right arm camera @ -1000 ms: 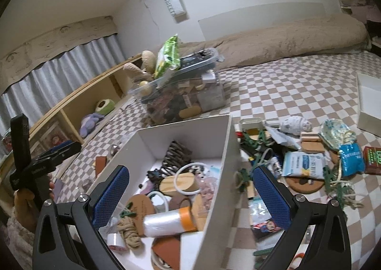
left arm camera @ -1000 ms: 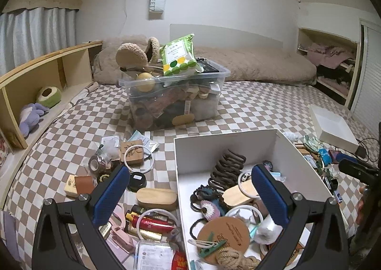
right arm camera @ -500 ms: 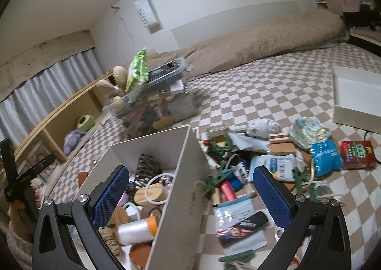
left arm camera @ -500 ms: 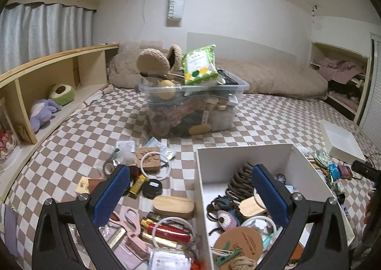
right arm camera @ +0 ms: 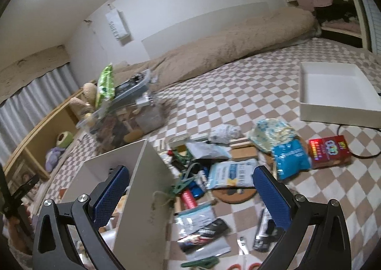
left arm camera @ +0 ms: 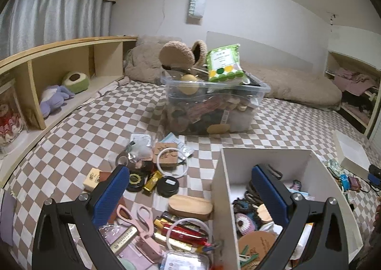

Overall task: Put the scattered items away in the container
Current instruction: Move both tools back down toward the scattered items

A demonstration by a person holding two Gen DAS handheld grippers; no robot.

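A white open box holds several small items; it also shows in the right wrist view. My left gripper is open and empty, straddling the box's left wall above scattered items: a wooden block, pink scissors, a white ring, black round tins. My right gripper is open and empty over the box's right wall and another pile: snack packets, a blue packet, a red box, a cork coaster.
A clear plastic bin stuffed with things stands behind on the checkered bedspread. A white box lid lies at the right. A wooden shelf with plush toys runs along the left. A black cable lies near the lid.
Both grippers swung outward: the left view shifted left toward the left pile, the right view shifted right toward the right pile. Both stayed open and empty.
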